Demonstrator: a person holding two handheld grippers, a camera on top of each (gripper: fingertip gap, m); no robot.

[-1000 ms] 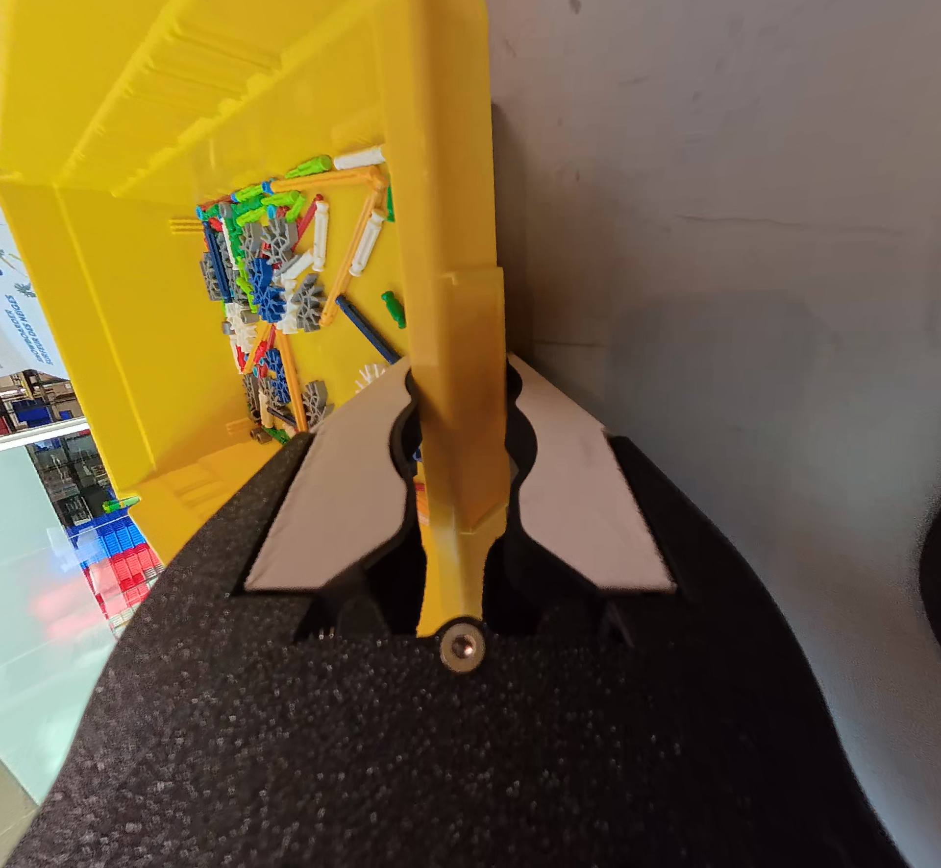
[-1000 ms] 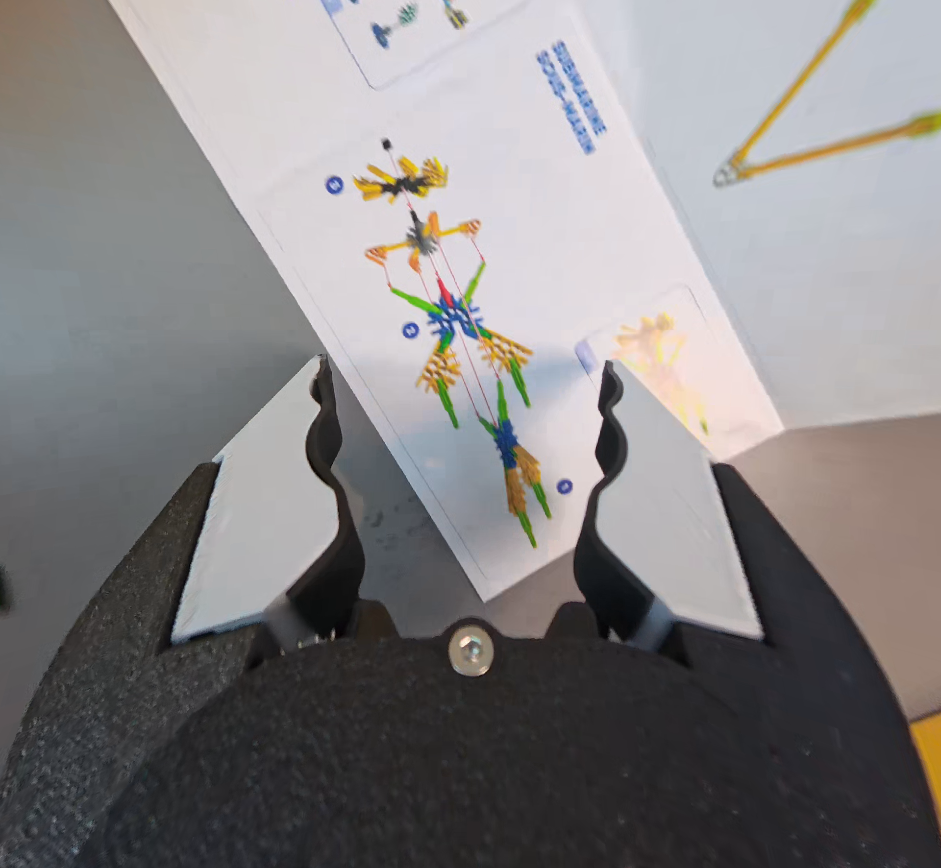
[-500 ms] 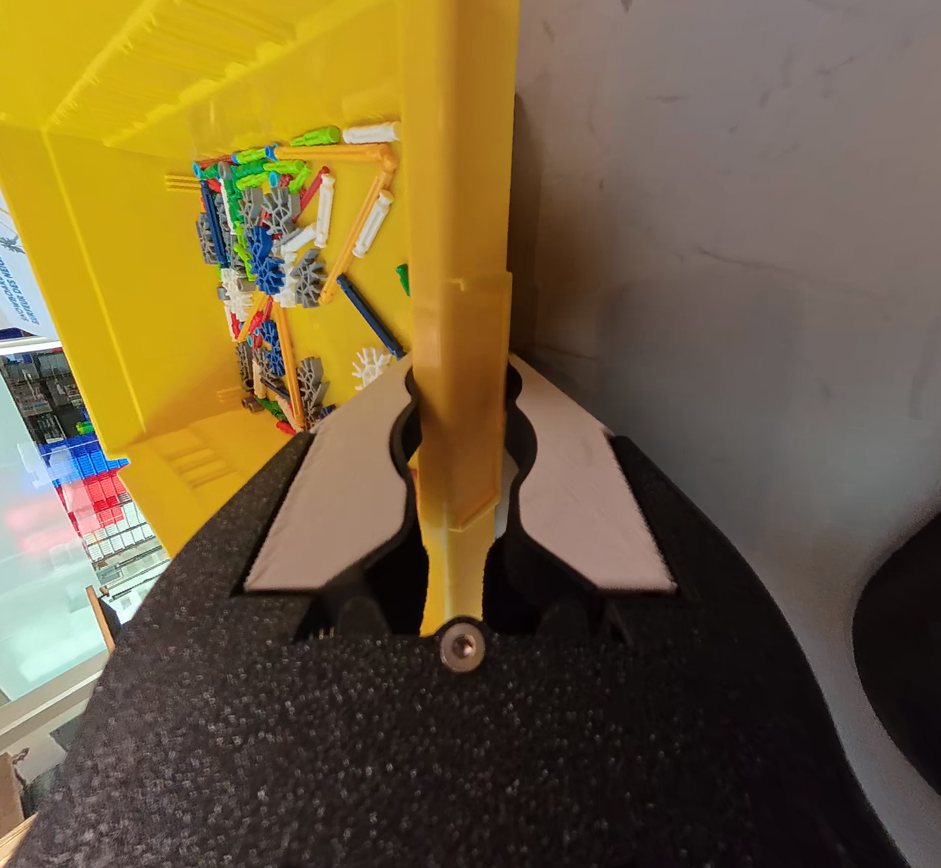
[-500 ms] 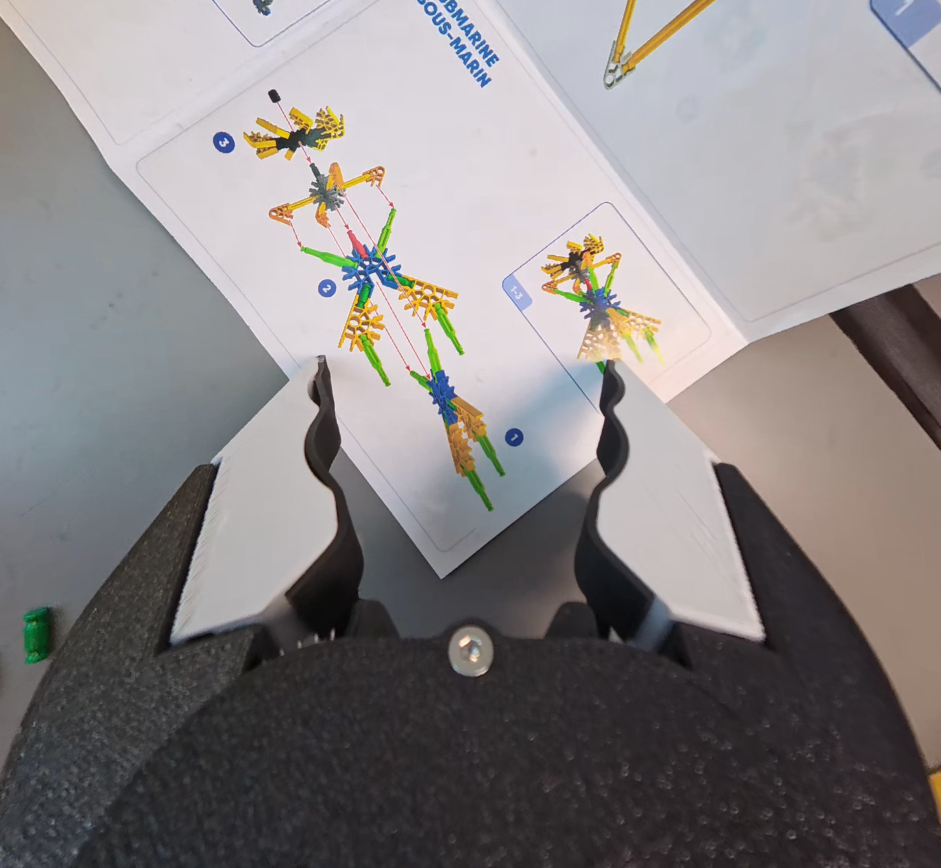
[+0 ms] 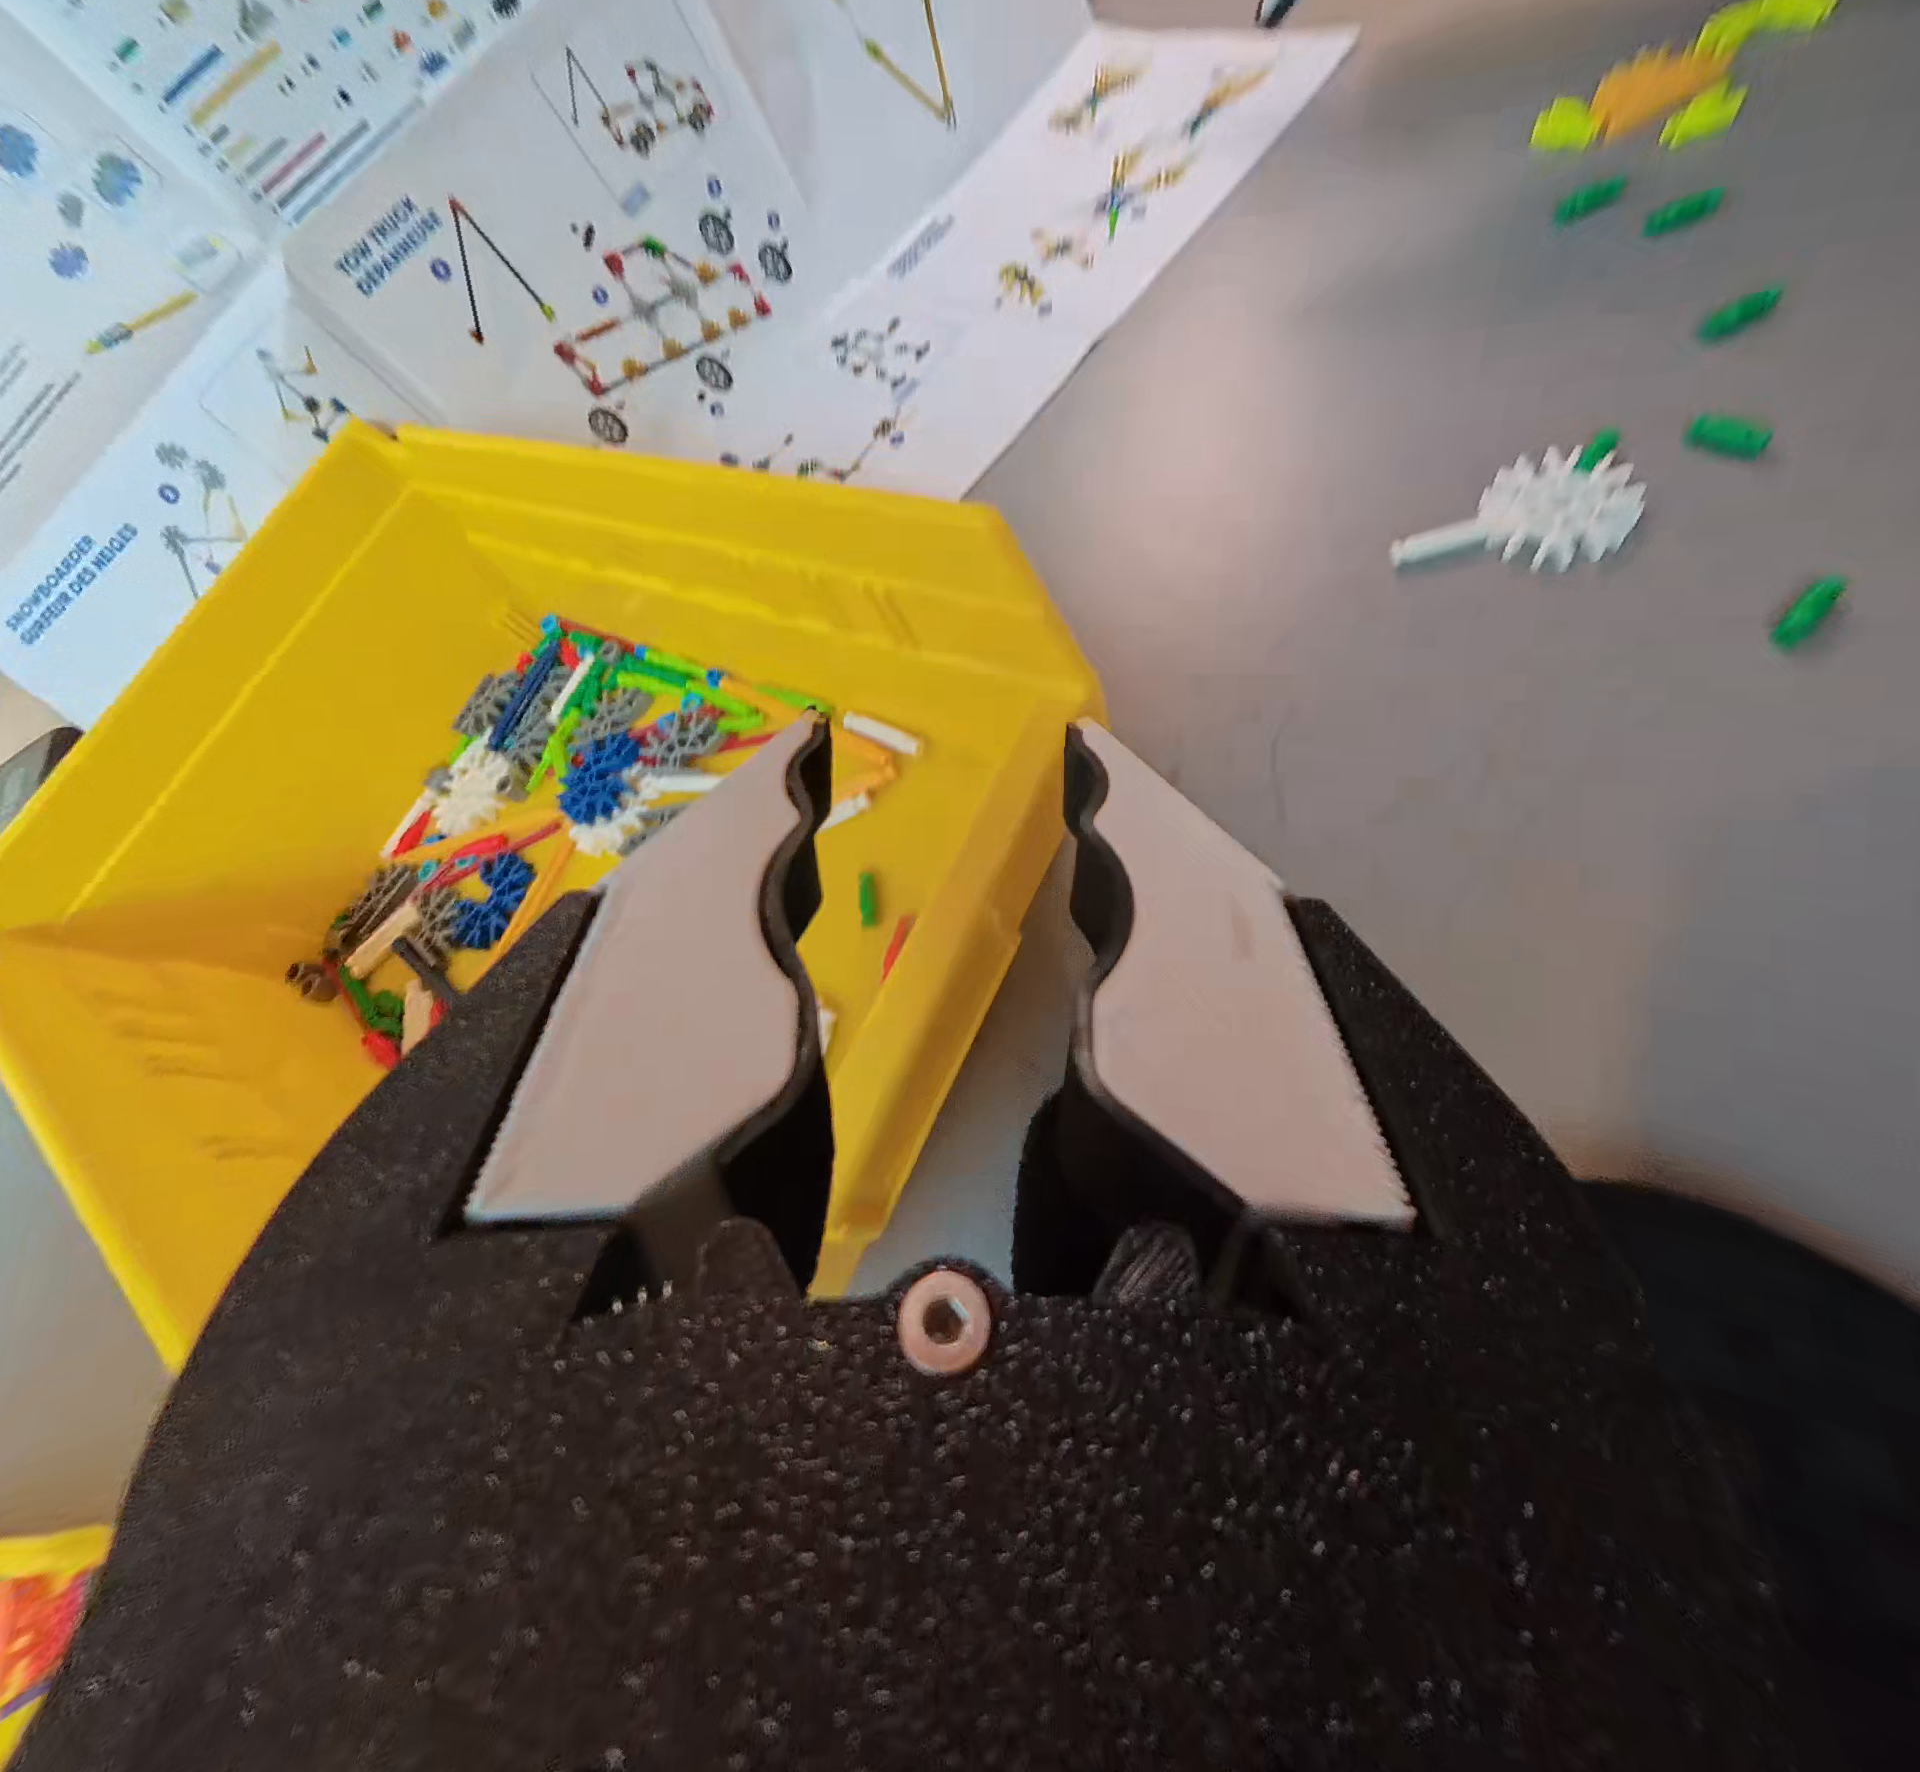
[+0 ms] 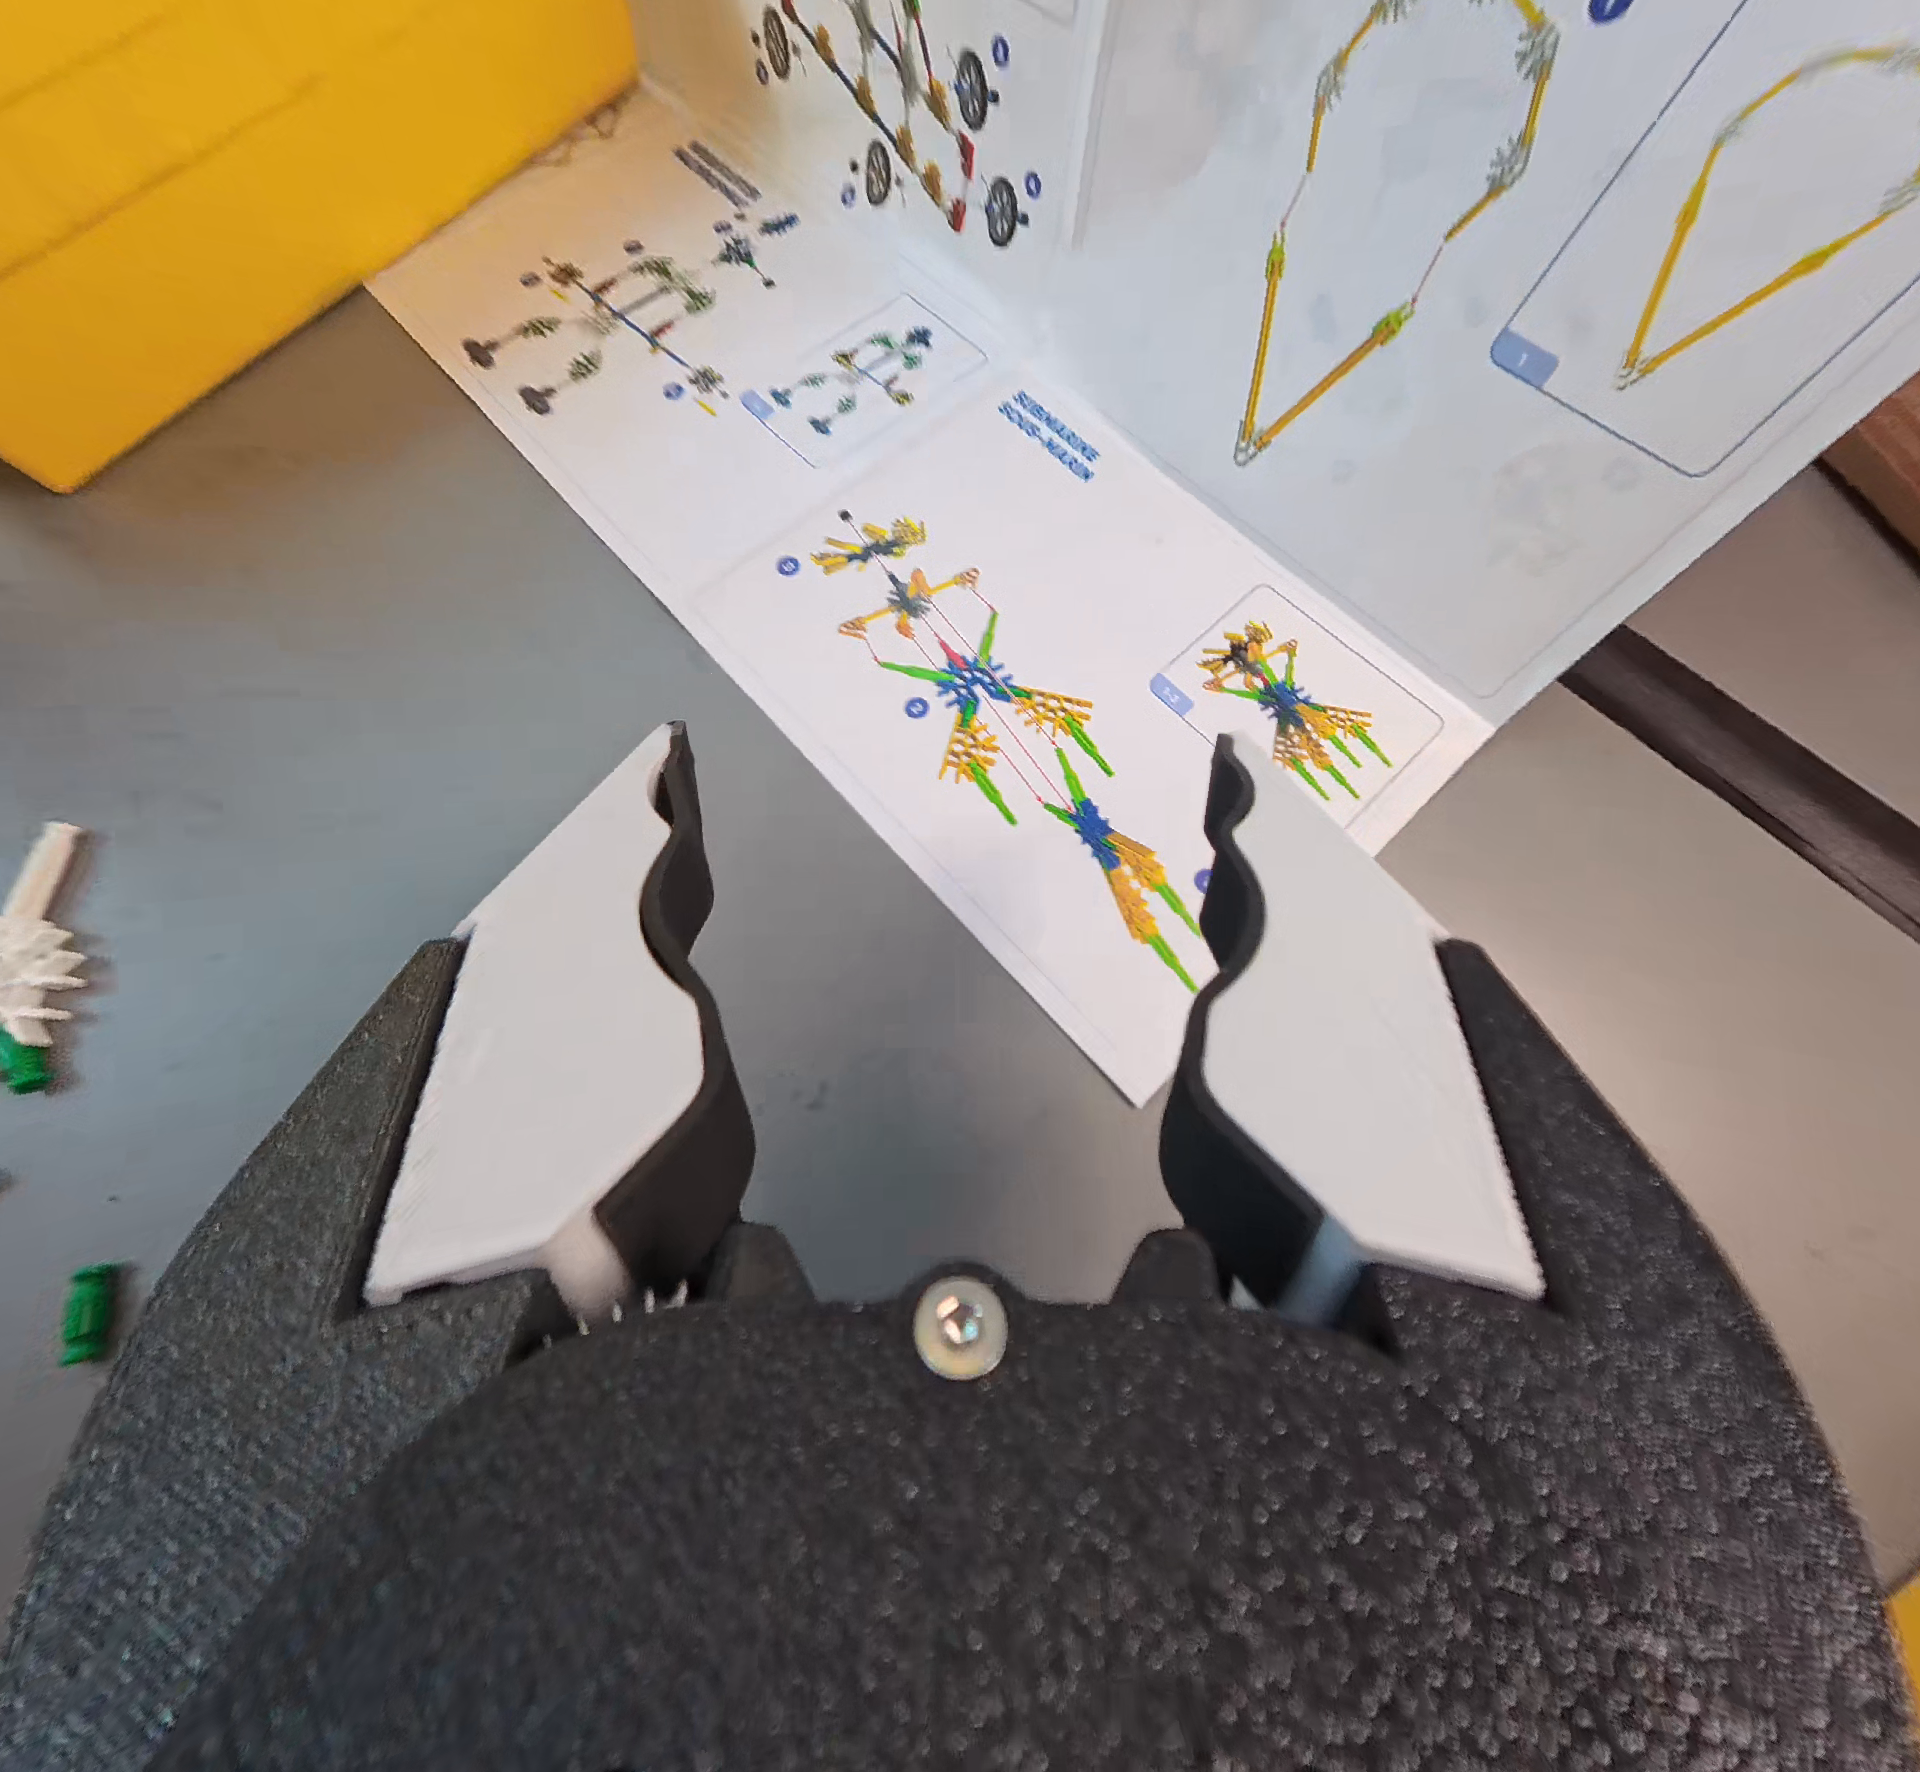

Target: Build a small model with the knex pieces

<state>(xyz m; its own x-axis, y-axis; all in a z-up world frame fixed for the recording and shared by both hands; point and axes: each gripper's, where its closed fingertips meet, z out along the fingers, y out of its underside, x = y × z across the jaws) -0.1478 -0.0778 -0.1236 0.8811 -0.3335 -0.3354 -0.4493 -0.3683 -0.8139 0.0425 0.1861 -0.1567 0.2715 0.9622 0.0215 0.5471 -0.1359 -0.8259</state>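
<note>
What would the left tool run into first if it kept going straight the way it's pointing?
Most likely the yellow bin: the open left tool straddles its near side wall, which runs up the gap between the fingers. Depth is unclear.

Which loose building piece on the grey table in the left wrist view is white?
The white snowflake-shaped connector with a short white rod; the small scattered rods around it are green.

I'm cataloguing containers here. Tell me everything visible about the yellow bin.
The yellow bin looks like glossy moulded plastic, open-topped with ribbed walls and a stepped rim. It sits upright on the grey table, overlapping the unfolded instruction sheet. Inside lies a heap of colourful construction rods and connectors. The left hand-held gripper, open, straddles its near-right wall.
</note>
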